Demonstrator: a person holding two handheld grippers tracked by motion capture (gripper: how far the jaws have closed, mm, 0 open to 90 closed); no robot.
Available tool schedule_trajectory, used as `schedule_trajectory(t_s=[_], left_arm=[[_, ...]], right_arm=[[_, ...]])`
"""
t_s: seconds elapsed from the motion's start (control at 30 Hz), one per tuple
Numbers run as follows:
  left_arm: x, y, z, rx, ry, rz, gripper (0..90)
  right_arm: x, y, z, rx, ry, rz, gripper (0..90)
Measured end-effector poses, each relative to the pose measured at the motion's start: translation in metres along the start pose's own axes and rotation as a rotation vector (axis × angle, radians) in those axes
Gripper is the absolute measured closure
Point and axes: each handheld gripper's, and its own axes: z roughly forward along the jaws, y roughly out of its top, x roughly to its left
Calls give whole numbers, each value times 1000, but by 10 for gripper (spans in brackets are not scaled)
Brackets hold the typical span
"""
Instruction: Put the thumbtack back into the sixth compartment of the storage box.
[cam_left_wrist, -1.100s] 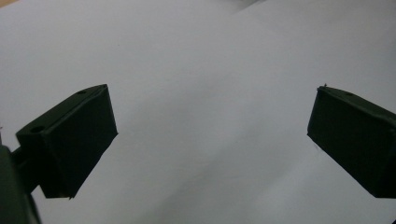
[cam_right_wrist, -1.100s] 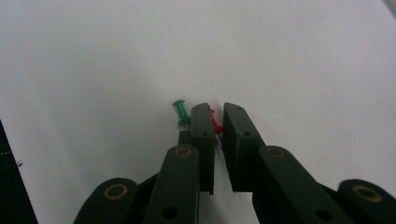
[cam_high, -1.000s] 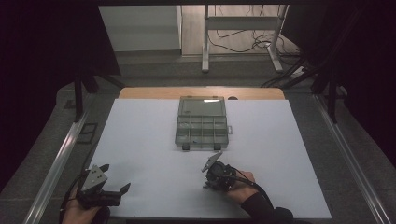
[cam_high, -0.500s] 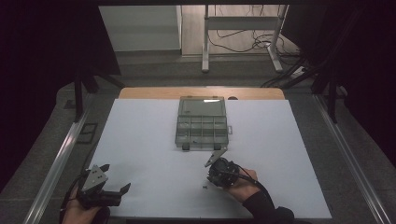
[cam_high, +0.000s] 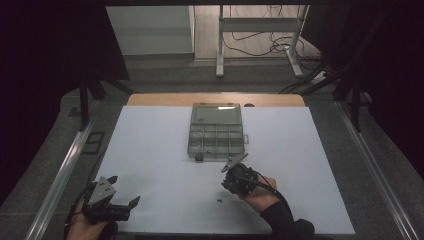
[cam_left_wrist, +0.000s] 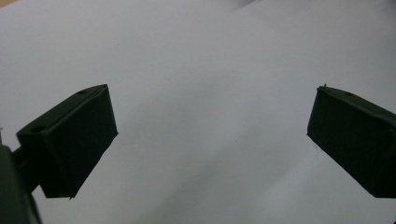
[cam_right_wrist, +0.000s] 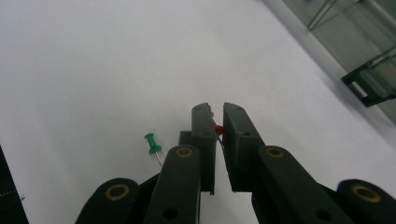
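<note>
— What sort of place are we in?
— We take it for a lab or test room: dark curtains (cam_high: 55, 45) close in the 2 sides, a white sheet (cam_high: 150, 150) covers the table (cam_high: 215, 99), cables (cam_high: 260, 47) trail across the floor, and a metal frame (cam_high: 257, 35) stands behind.

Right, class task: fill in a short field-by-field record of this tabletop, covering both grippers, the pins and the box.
Right gripper: shut on red push pin
Left gripper: open, nothing between its jaws
Green push pin: lying on white sheet, beside the right gripper
Compartment box: clear, lid open, at the far middle of the sheet
</note>
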Motion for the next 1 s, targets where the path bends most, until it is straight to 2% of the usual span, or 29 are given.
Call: schedule_trajectory(t_s=[0.5,1.0], left_arm=[[0,0,0,2,1,0,17],[0,0,0,2,-1,-1,17]], right_arm=[[-11,14,-3,-50,-7,28,834],[-27,34,2,-91,-5,60,833]])
